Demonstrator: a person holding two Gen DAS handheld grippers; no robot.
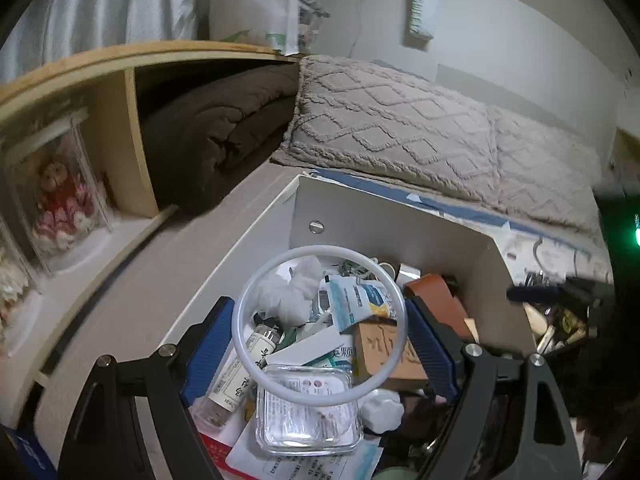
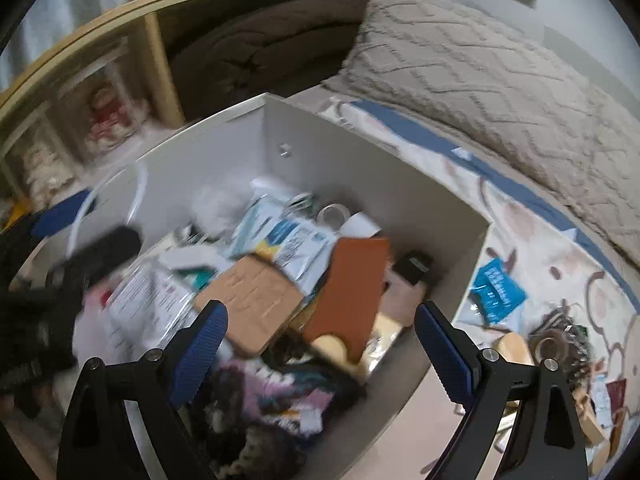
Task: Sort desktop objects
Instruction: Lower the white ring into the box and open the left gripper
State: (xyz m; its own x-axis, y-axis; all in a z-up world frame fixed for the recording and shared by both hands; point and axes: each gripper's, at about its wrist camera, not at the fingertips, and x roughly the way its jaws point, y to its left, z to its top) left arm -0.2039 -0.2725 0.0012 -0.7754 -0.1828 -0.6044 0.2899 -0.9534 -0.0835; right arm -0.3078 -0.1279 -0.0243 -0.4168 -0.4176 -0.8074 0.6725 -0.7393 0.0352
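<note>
The left gripper [image 1: 320,336] has a white translucent ring [image 1: 319,326] clamped between its blue pads [image 1: 430,346], both pads pressing on the hoop's outer edge at the centre of the left wrist view, right above the open white box [image 1: 400,236]. Through the ring you can see the clutter below: a clear plastic container [image 1: 310,408] at lower centre, a small labelled bottle [image 1: 240,368] just to its left, a brown cardboard packet [image 1: 384,354] to its right, and a white-and-blue sachet [image 1: 360,298] further up.

Over on the right wrist view, the right gripper [image 2: 320,348] stands wide open with nothing between its fingers, hanging over the near end of the same box. In the middle of that frame an orange-brown flat case [image 2: 352,288] leans among the jumble, next to that cardboard packet [image 2: 252,300]. The picture is smeared with motion blur. At the left edge the ring [image 2: 138,192] shows as a pale arc. Right of the box, a blue packet [image 2: 496,290] lies on the patterned sheet [image 2: 520,216], and the grey quilted pillow [image 2: 500,64] fills the upper right.
</note>
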